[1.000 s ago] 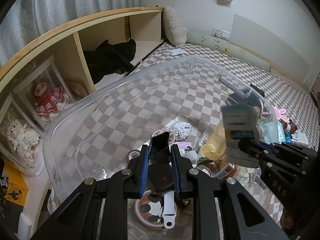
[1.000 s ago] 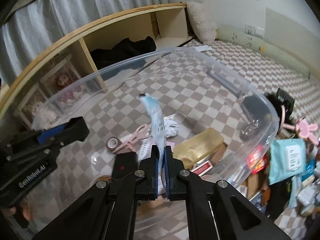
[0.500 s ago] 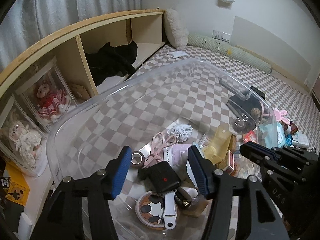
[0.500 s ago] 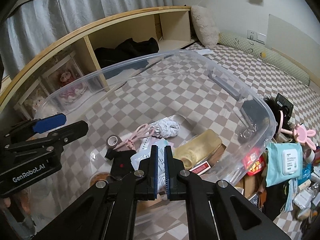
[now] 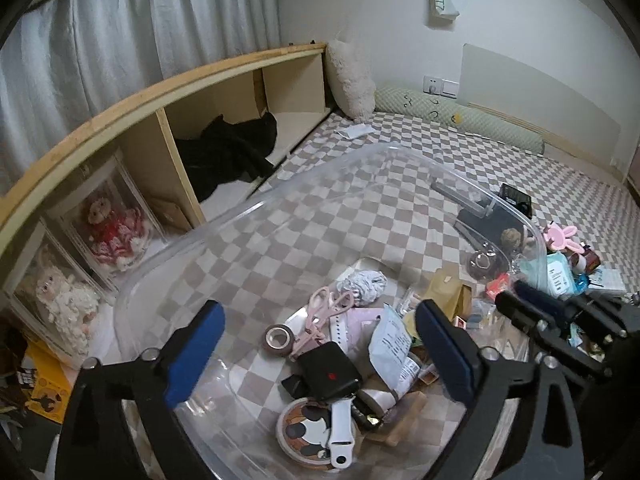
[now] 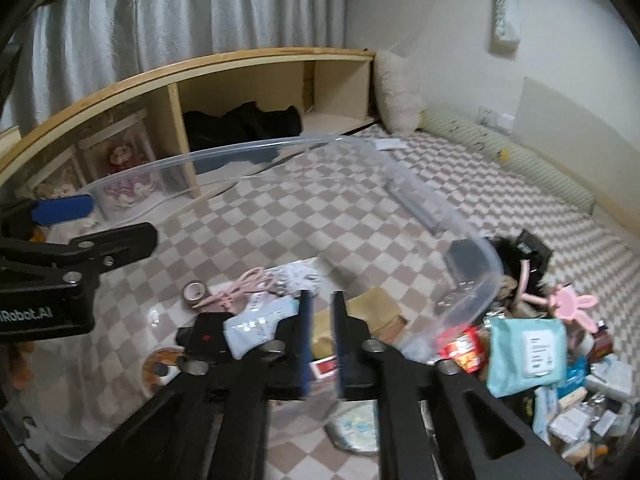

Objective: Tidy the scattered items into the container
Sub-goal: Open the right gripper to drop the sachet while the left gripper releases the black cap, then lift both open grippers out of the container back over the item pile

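Observation:
A clear plastic bin (image 5: 400,148) lies on the checkered mat. Inside it are a black case with a red dot (image 5: 330,370), a pale blue packet (image 5: 390,338), pink scissors (image 5: 324,312), a tape roll (image 5: 278,336) and a round tin (image 5: 306,432). My left gripper (image 5: 318,336) hangs wide open above these items, holding nothing. My right gripper (image 6: 322,320) hovers over the bin (image 6: 472,256) near the packet (image 6: 256,328), its fingers a narrow gap apart and empty. Each gripper shows in the other's view: the left gripper (image 6: 120,220) and the right gripper (image 5: 510,294).
Loose items are heaped right of the bin: a teal wipes pack (image 6: 528,352), a pink bunny piece (image 6: 572,304), a red packet (image 6: 464,344) and small boxes. A wooden shelf (image 5: 168,92) with boxed dolls (image 5: 112,228) and black cloth runs along the left.
My left gripper opened wide and dropped the black case into the bin. The right let go of the pale blue packet, which now lies among the items, and drew back to the right.

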The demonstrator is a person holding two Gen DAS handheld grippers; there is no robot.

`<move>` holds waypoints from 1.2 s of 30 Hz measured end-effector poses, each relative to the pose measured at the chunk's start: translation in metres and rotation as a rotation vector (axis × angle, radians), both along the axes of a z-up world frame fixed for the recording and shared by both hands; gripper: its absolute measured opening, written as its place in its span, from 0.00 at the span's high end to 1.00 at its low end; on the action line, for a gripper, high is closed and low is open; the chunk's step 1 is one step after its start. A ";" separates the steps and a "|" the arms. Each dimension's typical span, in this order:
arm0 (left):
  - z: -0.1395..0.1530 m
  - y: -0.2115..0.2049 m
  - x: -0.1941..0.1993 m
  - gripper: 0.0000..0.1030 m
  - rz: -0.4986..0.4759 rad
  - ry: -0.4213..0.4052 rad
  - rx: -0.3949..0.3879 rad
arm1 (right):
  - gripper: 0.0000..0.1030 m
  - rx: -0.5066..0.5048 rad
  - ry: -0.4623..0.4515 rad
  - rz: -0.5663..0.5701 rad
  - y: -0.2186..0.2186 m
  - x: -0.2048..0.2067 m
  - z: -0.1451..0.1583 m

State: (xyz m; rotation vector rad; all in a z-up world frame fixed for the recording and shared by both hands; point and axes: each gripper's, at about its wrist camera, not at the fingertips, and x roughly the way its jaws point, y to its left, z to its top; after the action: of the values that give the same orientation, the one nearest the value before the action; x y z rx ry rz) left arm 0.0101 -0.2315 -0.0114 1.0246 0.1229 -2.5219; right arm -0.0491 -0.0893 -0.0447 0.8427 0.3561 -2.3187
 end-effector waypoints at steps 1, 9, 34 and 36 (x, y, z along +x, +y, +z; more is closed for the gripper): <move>0.002 0.001 0.001 0.01 0.002 0.008 -0.004 | 0.16 0.011 0.029 -0.023 0.002 0.001 0.001; 0.009 0.004 0.002 0.00 0.003 0.031 0.008 | 0.00 0.004 0.127 -0.043 0.015 0.008 0.013; 0.033 0.072 -0.022 0.00 -0.136 0.079 -0.064 | 0.00 -0.052 0.150 -0.129 0.103 -0.007 0.041; 0.035 0.081 -0.026 0.00 -0.156 0.080 -0.072 | 0.00 -0.065 0.140 -0.141 0.113 -0.010 0.042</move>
State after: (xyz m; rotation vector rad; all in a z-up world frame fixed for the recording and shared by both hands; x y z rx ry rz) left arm -0.0158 -0.1509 0.0234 0.9389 -0.0259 -2.6872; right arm -0.0591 0.0235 -0.0027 0.6951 0.2869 -2.5141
